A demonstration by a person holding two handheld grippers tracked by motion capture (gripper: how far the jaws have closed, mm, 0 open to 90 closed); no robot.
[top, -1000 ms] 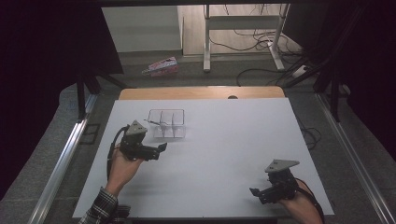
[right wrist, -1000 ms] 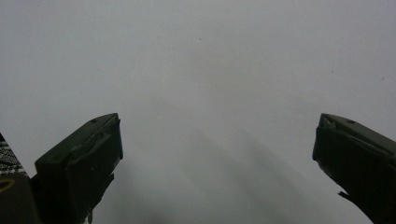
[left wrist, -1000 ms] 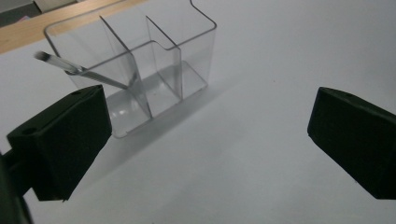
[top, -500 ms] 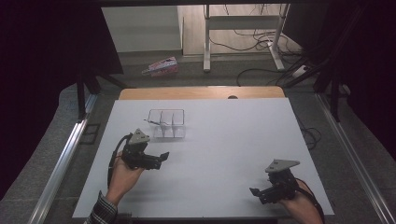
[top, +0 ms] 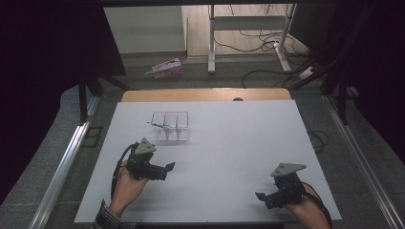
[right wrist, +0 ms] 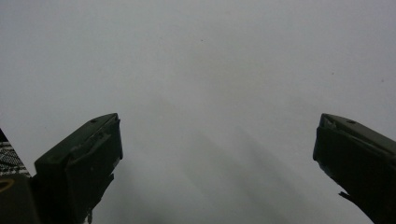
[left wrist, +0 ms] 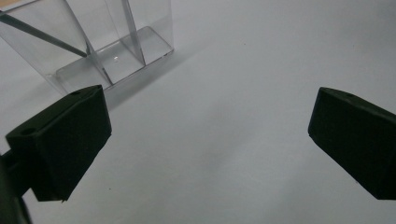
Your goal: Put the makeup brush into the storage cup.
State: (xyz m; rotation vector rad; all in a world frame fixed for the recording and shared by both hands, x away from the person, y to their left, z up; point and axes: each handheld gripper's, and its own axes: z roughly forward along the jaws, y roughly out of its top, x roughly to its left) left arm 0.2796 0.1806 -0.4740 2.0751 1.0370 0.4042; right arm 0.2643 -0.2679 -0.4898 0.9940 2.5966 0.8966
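Clear box (top: 170, 126), 3 compartments, stands far-left on desk (top: 239, 143); thin rod leans inside. Left tongs (top: 165, 169) wide, empty, near box. Right tongs (top: 261, 196) wide, empty, well apart. Nothing gripped; work not underway.

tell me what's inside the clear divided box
The clear box has three compartments. A thin dark rod leans in an end one; the others look empty. The left tool hangs open nearby; the box's far end is out of frame.

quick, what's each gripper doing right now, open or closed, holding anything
Left gripper: open, jaws wide apart, holding nothing, just short of the clear box.
Right gripper: open, jaws wide apart, holding nothing, over the bare table.
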